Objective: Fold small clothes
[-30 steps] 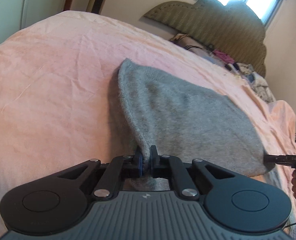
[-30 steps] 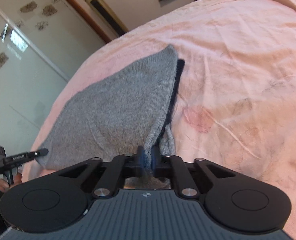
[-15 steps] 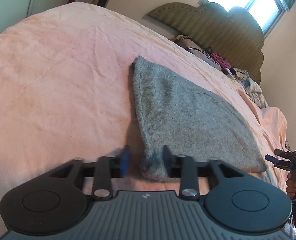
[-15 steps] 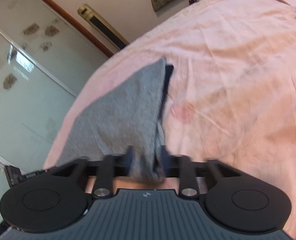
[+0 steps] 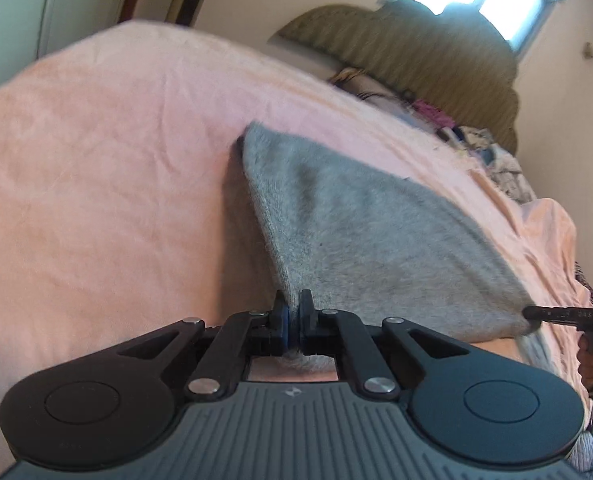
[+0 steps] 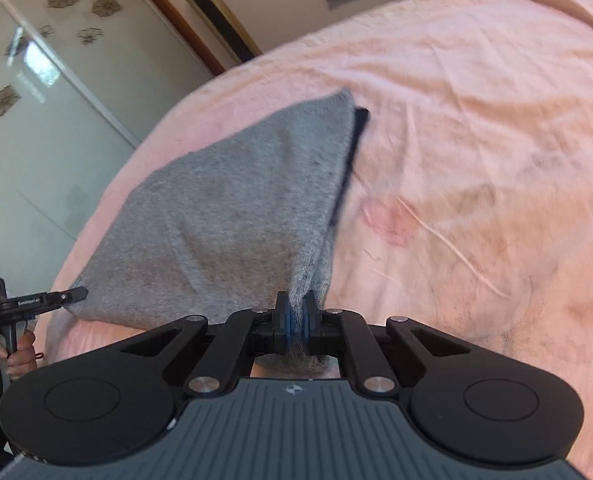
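Note:
A grey knitted garment (image 5: 376, 240) lies folded on the pink bedsheet (image 5: 96, 180). My left gripper (image 5: 292, 304) has its jaws closing, and the blue pads press on the garment's near left corner. At the right edge, my right gripper (image 5: 536, 314) meets the other near corner. In the right wrist view, my right gripper (image 6: 296, 304) is likewise closing, pads pinching the near right corner of the garment (image 6: 224, 216). A dark lower layer (image 6: 356, 140) peeks out along its right edge. My left gripper (image 6: 78, 292) touches the far left corner there.
A padded olive headboard (image 5: 416, 48) and a pile of mixed clothes (image 5: 476, 140) sit at the far end of the bed. Frosted wardrobe doors (image 6: 36, 120) stand beyond the bed's left side. A hand (image 6: 16, 352) holds the left gripper's handle.
Both grippers opened half a second ago, leaving the near corners lying on the bed, and have now shut again on those corners. The near edge is lifted slightly again.

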The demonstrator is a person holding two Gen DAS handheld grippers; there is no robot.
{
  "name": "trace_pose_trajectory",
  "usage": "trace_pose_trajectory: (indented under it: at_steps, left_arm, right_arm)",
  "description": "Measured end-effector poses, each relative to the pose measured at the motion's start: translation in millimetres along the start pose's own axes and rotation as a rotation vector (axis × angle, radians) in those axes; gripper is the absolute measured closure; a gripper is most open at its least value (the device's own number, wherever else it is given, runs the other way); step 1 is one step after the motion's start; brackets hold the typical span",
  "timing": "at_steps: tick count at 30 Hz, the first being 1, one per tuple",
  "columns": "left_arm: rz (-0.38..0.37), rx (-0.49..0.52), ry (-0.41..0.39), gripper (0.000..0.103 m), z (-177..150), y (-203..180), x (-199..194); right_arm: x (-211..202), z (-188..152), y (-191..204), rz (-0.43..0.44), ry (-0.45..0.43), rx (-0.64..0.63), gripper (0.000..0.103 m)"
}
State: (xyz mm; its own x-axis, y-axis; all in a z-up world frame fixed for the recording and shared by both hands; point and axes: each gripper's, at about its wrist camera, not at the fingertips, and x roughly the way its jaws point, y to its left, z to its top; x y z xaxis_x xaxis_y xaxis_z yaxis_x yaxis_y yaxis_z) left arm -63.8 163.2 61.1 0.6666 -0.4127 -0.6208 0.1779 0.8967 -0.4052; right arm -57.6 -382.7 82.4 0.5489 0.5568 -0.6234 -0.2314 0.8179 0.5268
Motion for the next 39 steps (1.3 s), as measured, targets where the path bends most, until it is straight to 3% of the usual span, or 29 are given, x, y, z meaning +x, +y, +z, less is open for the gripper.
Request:
trace_pose_trajectory:
  at_steps: [2,5,8,9,11,13,17,20,23,24,26,29,33,36,37,39]
  left_arm:
    - [0.008,0.02,0.0,0.1,-5,3,-9]
    - [0.049,0.002,0.071,0.099,-17,18,7]
    - [0.061,-0.02,0.021,0.097,-13,17,0]
    - [0.057,-0.026,-0.014,0.096,-8,14,-8]
    - [0.039,-0.016,-0.11,0.096,10,2,-22]
    - [0.038,0.014,-0.204,0.091,31,-18,-23]
    - [0.1,0.131,-0.199,0.035,73,-69,49]
    - [0.19,0.181,-0.107,0.034,92,-88,130]
    - [0.312,0.177,0.02,0.034,103,-85,200]
    - [0.36,0.188,0.039,0.029,102,-80,213]
    - [0.38,0.272,-0.005,0.019,94,-76,217]
    - [0.322,0.276,-0.032,0.016,88,-63,208]
    - [0.377,0.293,-0.03,0.014,88,-72,209]
    - [0.441,0.251,-0.028,0.014,87,-81,193]
    - [0.43,0.239,-0.03,0.014,85,-82,186]
    - [0.403,0.241,-0.028,0.014,80,-87,178]
  right_arm:
    - [-10,-4,-1,-0.001,0.013,-0.014,0.093]
    - [-3,-14,-17,-0.035,0.054,0.021,0.093]
    - [0,-11,-25,-0.006,0.0,0.103,0.087]
    - [-3,-7,-24,-0.014,-0.017,0.122,0.08]
    - [-14,2,-21,-0.034,-0.087,0.127,0.032]
    - [-22,19,-15,-0.087,-0.173,0.088,0.021]
    - [10,66,0,-0.107,-0.224,0.036,0.022]
    - [69,103,3,-0.104,-0.193,0.055,0.021]
    - [124,125,11,-0.118,-0.151,0.049,0.022]
    - [141,128,15,-0.138,-0.137,0.025,0.022]
    - [166,129,18,-0.237,-0.117,-0.028,0.02]
    - [176,121,20,-0.342,-0.174,-0.175,0.017]
    - [170,126,5,-0.336,-0.208,-0.11,0.017]
    - [165,121,20,-0.462,-0.197,-0.156,0.024]
    - [157,116,29,-0.481,-0.213,-0.149,0.025]
    - [140,100,48,-0.371,-0.234,-0.169,0.019]
